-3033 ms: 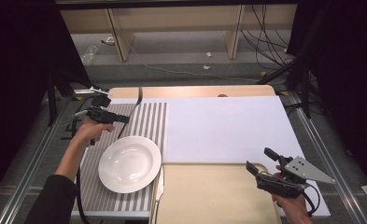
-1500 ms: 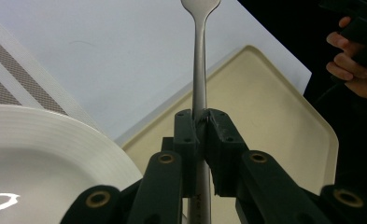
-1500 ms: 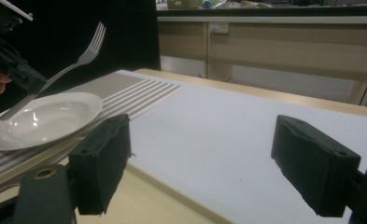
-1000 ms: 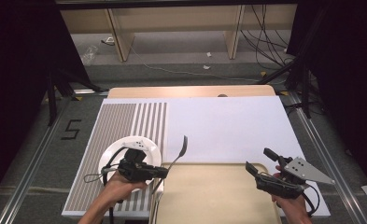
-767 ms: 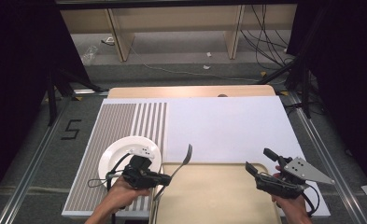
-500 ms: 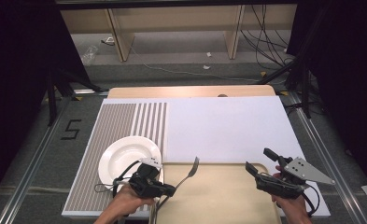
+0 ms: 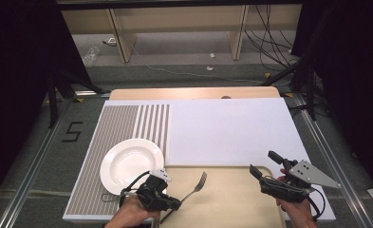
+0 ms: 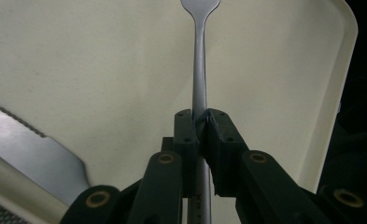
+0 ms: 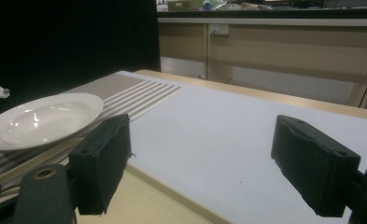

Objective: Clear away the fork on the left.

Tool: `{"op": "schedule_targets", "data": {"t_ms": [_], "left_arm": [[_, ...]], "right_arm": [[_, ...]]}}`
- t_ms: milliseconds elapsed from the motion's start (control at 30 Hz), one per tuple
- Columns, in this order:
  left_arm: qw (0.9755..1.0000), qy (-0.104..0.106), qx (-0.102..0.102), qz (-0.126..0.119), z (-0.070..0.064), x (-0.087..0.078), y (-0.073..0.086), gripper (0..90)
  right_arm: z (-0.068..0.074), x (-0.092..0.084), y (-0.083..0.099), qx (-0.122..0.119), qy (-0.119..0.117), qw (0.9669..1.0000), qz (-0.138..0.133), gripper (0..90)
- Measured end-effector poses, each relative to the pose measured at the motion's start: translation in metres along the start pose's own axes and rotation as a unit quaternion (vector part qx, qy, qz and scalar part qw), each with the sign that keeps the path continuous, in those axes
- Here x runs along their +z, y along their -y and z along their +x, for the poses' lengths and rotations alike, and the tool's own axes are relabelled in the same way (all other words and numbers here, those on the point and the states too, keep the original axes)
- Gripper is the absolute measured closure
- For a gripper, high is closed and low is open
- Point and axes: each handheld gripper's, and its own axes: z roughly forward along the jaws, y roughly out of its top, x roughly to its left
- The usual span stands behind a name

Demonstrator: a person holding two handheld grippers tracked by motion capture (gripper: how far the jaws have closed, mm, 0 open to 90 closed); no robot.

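A metal fork [image 7: 196,186] points tines-first over the beige tray [image 7: 231,204] at the near edge of the table. My left gripper [image 7: 174,203] is shut on its handle, just right of the white plate [image 7: 129,161]. In the left gripper view the black jaws [image 8: 201,116] pinch the thin handle, and the fork [image 8: 199,65] runs away over the tray [image 8: 102,70]. My right gripper [image 7: 262,162] hovers at the tray's right side, open with nothing between its jaws [image 9: 202,135].
The plate [image 9: 45,119] rests on a striped mat [image 7: 122,123]; a white board [image 7: 227,128] covers the table behind the tray. A metal blade with a serrated edge [image 8: 31,144] lies at the tray's corner near my left gripper.
My left gripper has carried the fork from over the plate rightward and down to the tray's left part. The right gripper has kept still.
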Motion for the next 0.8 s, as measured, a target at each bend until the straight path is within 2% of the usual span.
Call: {"op": "schedule_targets", "data": {"t_ms": [400,800], "left_arm": [[0.9988,-0.006,0.013,0.047,-0.014,0.018,0.005,82.1],[0.997,-0.005,0.017,0.075,-0.018,0.026,0.009,81.9]], "right_arm": [[0.0,0.0,0.0,0.002,0.0,1.0,0.002,20.8],[0.0,0.0,0.0,-0.001,0.0,1.0,0.002,20.8]]}}
